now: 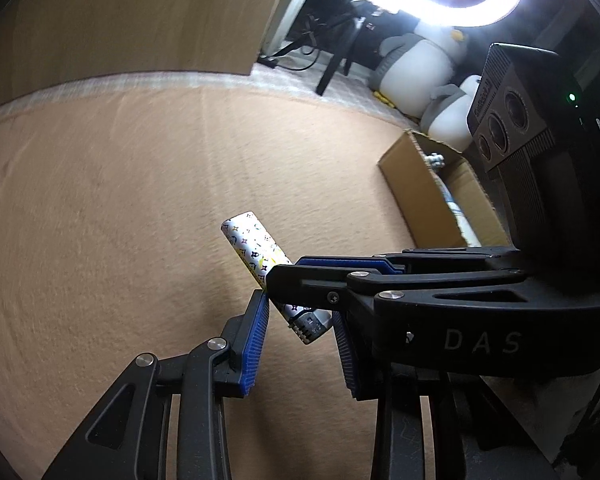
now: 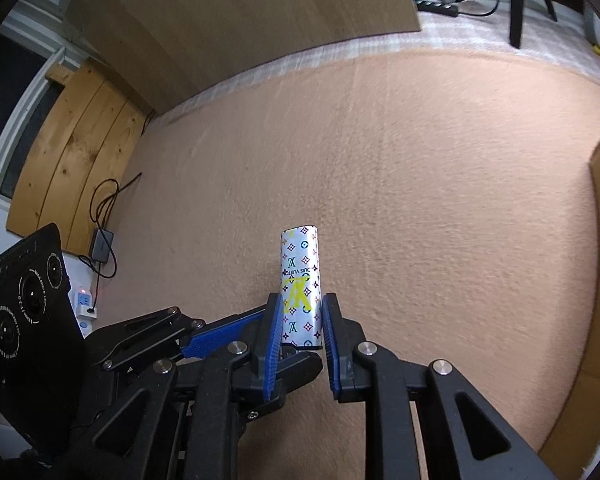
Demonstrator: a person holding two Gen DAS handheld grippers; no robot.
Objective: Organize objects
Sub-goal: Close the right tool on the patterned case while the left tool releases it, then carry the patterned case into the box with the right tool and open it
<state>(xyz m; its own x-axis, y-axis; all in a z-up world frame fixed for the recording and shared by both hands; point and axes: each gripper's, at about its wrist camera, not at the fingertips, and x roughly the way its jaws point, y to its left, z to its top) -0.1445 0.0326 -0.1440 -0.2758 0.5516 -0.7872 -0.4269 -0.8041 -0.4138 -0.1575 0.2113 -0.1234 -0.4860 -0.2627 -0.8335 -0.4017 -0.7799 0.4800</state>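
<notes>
While my left gripper [image 1: 298,336] stands partly open around the lower end of the patterned lighter [image 1: 256,250], pads not pressing it, my right gripper [image 2: 302,344] is nearly closed on its body and carries it above the peach carpet [image 1: 100,220]. The lighter's long axis runs forward along the right fingers (metal end toward me). The cardboard box [image 1: 416,196] lies by the carpet's right edge, nearer my right hand.

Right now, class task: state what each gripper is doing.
Left gripper: open around the patterned lighter's end.
Right gripper: shut on the patterned lighter.
</notes>
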